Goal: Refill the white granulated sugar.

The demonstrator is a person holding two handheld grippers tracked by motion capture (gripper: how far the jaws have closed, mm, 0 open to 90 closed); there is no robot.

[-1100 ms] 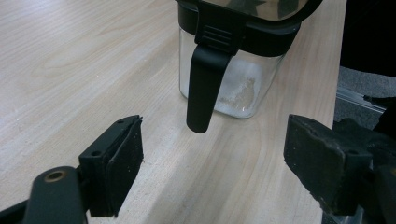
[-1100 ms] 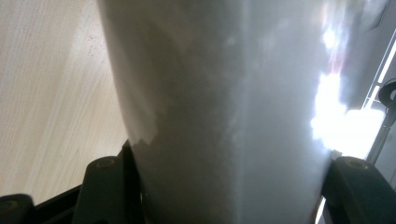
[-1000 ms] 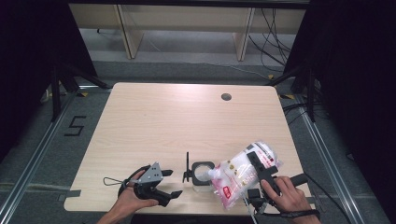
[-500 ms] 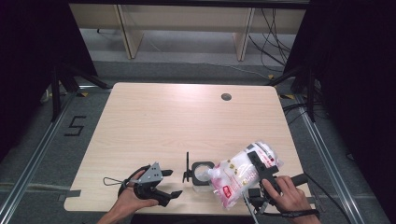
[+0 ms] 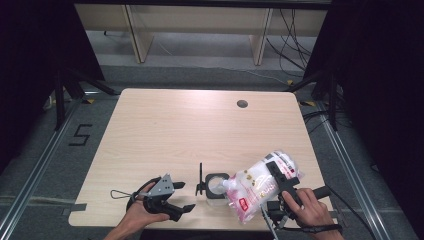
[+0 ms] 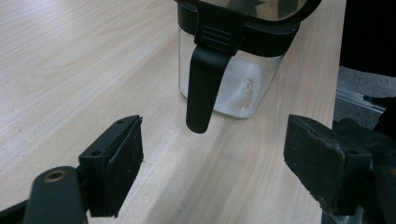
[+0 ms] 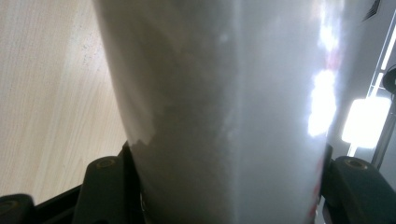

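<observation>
While the right gripper (image 5: 276,181) pinches the tilted refill pouch (image 5: 257,187) over the glass jar (image 5: 216,185), pour slowly; left gripper (image 5: 181,196) fingers spread, idle.

High view is evenly lit from overhead, so the surface (image 5: 200,130) comes out bright while the room around it drops to near black at 3 and 9 o'clock. Shadows are soft and short, and it's a bit soft and low-res overall. In the left gripper view the tongs (image 6: 210,154) at 6 o'clock are slightly out of focus. In the right gripper view the bag (image 7: 224,107) is a hazy blur, with blown-out glare at 3 o'clock.
</observation>
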